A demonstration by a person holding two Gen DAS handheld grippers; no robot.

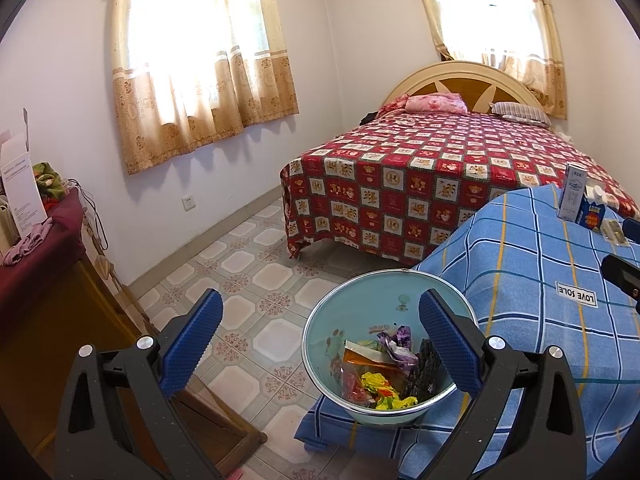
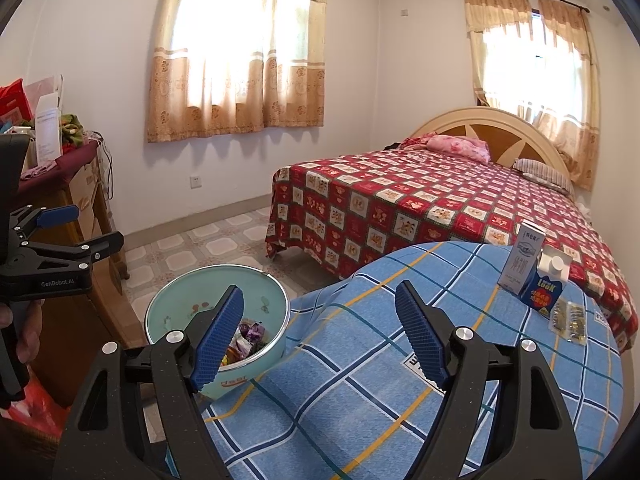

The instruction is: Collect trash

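Both the left gripper (image 1: 320, 336) and right gripper (image 2: 320, 328) hang spread wide and empty above a blue checked cloth (image 2: 360, 360), where wrappers (image 1: 376, 376) fill a pale green bin (image 1: 320, 332), cartons (image 2: 536, 276) stand farther back, and a red-quilted bed (image 2: 420, 208) lies beneath curtained windows (image 2: 240, 48).

Both wrist views look forward and slightly down across a bedroom toward the bed (image 1: 420, 184) and curtained windows. Left view sits close above the trash bowl (image 1: 360, 312) at the blue cloth's (image 1: 540, 280) edge. Right view sits further right, over the cloth. Shared: bowl, cloth, cartons (image 2: 536, 276), bed.
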